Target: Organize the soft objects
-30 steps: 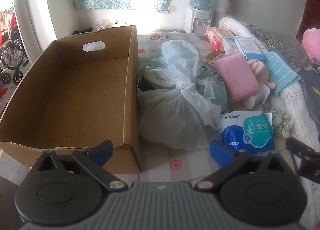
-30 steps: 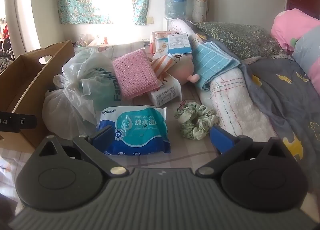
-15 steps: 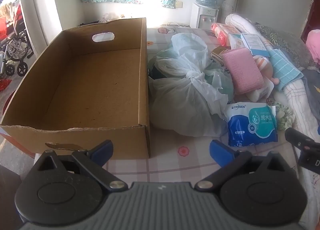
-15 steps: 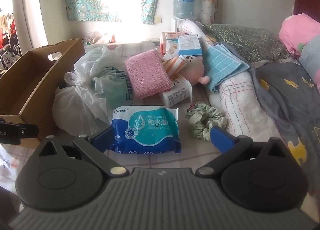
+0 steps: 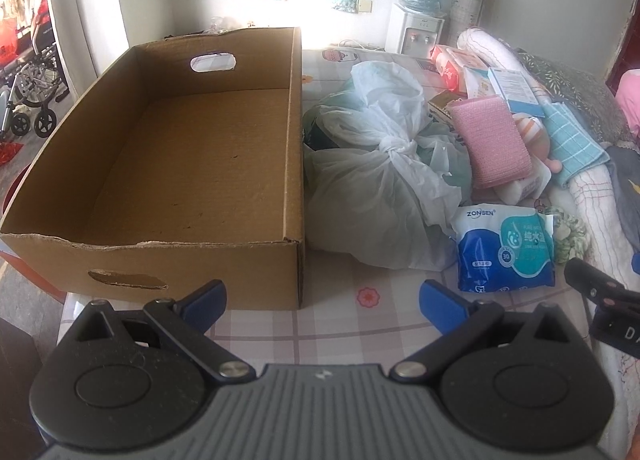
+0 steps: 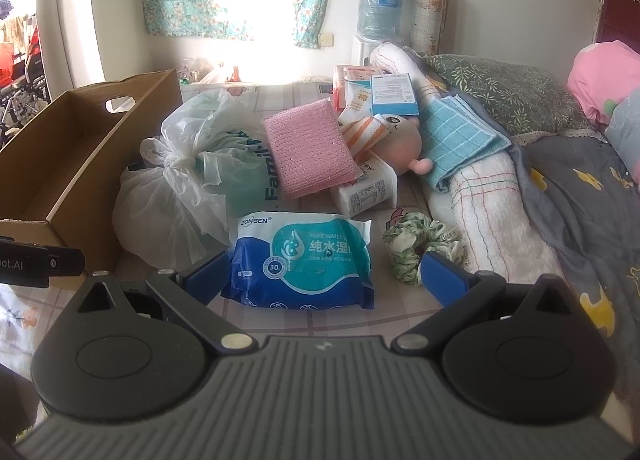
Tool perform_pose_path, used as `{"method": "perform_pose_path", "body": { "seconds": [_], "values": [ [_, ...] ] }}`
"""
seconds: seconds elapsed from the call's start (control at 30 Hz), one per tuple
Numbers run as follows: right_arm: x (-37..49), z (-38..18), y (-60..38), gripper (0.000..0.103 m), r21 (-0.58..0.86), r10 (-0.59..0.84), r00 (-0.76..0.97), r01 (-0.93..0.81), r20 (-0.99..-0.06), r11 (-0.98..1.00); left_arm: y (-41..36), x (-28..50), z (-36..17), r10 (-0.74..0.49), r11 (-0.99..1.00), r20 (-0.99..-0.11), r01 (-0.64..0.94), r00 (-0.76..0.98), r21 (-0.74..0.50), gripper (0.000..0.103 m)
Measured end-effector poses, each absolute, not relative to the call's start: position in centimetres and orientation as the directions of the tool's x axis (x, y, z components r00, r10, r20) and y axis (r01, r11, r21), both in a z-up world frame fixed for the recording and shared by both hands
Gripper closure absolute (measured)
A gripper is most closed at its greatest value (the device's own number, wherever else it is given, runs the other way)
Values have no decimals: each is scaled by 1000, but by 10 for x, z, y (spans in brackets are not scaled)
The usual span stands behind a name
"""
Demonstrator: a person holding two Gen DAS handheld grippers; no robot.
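Only the left tool's (image 5: 322, 300) view shows the box's (image 5: 180, 256) bare floor — both tools (image 6: 324, 272) gape.

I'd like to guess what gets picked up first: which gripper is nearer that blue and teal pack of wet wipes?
Right. The right gripper faces the blue and teal wet-wipes pack directly, fingers flanking it. The left gripper sits off to its left, by the brown cardboard box.
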State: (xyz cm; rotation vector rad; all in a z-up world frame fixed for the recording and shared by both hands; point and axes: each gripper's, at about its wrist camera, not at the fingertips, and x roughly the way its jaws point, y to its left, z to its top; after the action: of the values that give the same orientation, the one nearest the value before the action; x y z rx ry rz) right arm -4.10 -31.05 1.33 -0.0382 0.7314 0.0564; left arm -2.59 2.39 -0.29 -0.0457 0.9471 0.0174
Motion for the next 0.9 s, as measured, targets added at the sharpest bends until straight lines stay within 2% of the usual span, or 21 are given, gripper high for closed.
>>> {"method": "perform_pose_path", "body": {
  "seconds": [0.9],
  "values": [
    [-33,15,-308,1,-31,30,740,-69,-672,997,19,-22,1,-5,1000,-815,-16,580,-17,0]
  ]
}}
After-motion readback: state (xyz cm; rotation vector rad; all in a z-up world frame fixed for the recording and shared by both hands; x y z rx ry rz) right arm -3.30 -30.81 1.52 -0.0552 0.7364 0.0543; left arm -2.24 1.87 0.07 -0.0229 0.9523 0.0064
